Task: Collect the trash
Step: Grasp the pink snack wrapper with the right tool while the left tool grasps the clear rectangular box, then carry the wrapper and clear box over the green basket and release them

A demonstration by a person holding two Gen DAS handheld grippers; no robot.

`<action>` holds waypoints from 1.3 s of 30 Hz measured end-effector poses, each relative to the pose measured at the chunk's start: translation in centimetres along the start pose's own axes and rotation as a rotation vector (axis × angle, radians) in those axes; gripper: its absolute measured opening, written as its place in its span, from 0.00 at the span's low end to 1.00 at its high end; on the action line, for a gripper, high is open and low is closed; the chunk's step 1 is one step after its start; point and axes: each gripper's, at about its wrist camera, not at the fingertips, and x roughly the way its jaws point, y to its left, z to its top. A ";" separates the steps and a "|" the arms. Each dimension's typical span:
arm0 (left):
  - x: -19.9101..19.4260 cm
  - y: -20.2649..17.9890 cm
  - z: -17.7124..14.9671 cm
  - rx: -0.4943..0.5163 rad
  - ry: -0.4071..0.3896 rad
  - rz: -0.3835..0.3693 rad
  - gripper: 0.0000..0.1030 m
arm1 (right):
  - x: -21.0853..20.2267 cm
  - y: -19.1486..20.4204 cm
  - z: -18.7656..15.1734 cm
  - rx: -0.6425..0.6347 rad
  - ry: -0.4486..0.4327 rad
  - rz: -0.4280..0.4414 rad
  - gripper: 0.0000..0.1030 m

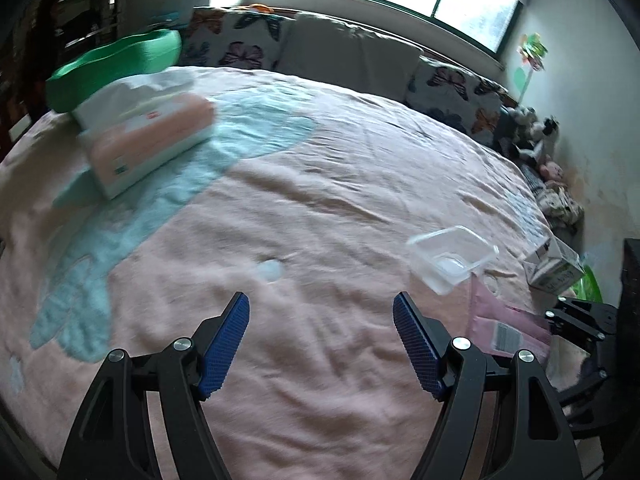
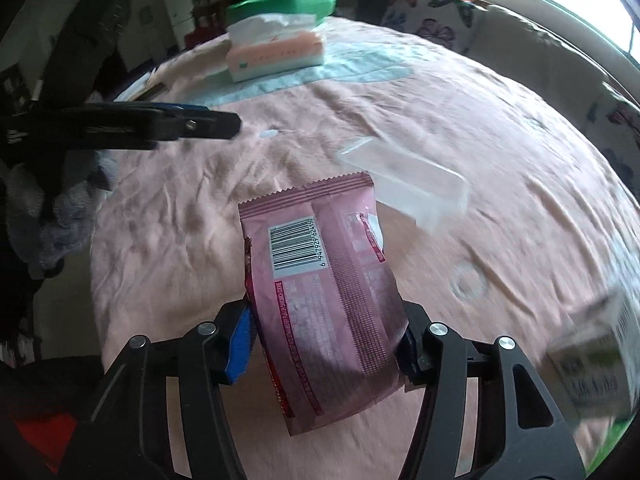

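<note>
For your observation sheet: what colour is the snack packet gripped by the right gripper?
Pink snack packet with a white barcode; clearest in the right wrist view.

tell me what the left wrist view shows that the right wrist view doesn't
Only the left wrist view shows the left gripper open with nothing between its blue pads, plus the stuffed toys by the wall. Only the right wrist view shows the right gripper shut on the pink snack wrapper, barcode up. Both show the clear plastic container, tissue pack, green basin, small carton and pink bedspread.
</note>
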 end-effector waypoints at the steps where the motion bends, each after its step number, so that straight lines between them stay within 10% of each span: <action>1: 0.4 -0.7 0.2 0.016 0.004 -0.005 0.70 | -0.5 -0.1 -0.4 0.013 -0.008 0.004 0.56; 23: 7.9 -12.7 1.9 0.491 0.095 -0.091 0.81 | -11.4 -6.1 -11.3 0.361 -0.153 -0.206 0.56; 39: 7.9 -13.1 1.8 0.439 0.086 -0.091 0.56 | -18.2 -13.2 -19.5 0.657 -0.235 -0.431 0.56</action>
